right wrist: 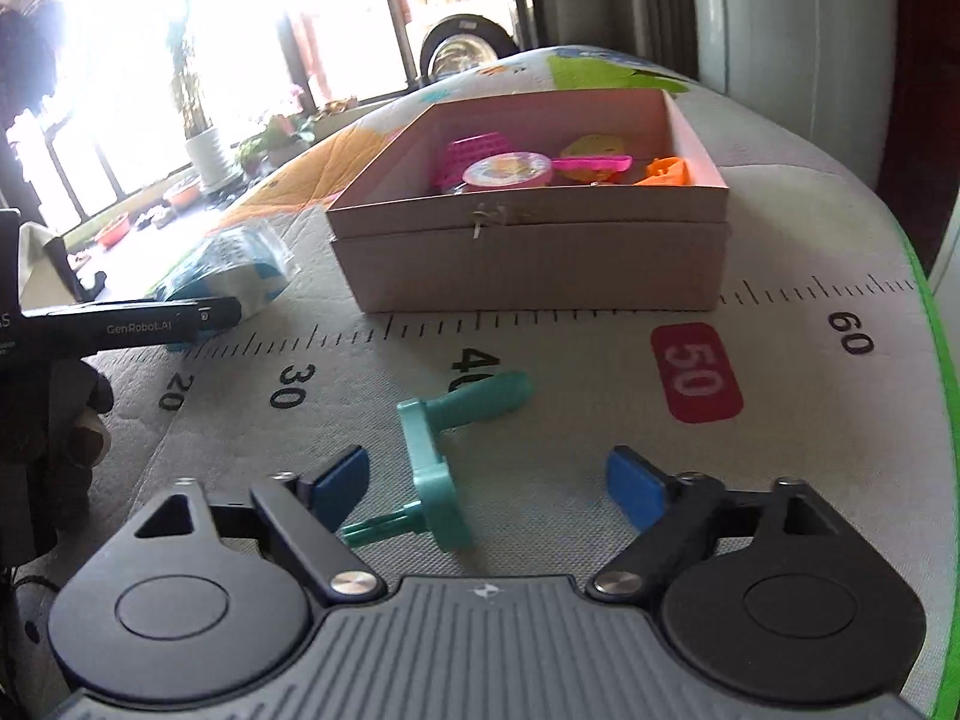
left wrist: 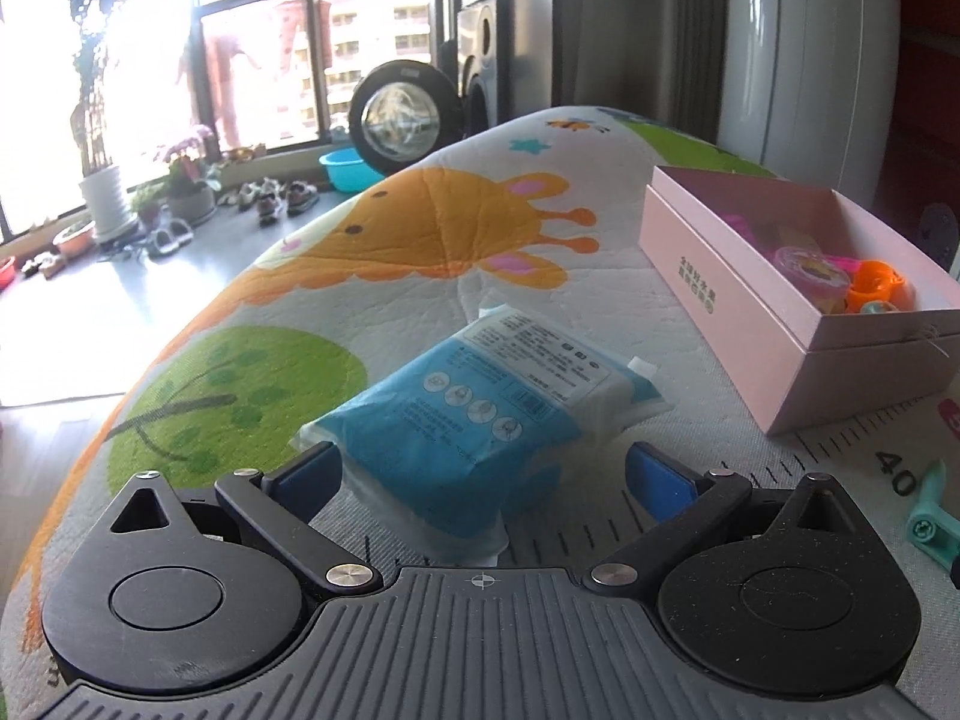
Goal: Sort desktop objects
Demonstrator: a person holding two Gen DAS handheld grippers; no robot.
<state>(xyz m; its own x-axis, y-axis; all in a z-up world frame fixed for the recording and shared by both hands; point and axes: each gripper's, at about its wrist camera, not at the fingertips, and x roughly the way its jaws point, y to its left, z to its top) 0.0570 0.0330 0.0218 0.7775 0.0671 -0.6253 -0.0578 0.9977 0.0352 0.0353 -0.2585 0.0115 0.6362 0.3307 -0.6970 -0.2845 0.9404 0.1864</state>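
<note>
An open pink box (right wrist: pixel 528 258) holds small toys: a pink basket, a round pink case, an orange piece; it sits on a cartoon-printed mat (right wrist: pixel 810 432) with a ruler scale, beside bright windows; a teal crank toy (right wrist: pixel 441 468) lies flat, handle toward the box, between the wide-open, empty right gripper (right wrist: pixel 489 486); the left gripper (left wrist: pixel 480 468), also open, straddles a blue packet (left wrist: pixel 480 414).

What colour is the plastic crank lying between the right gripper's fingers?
Teal green crank; clearest in the right wrist view.
</note>
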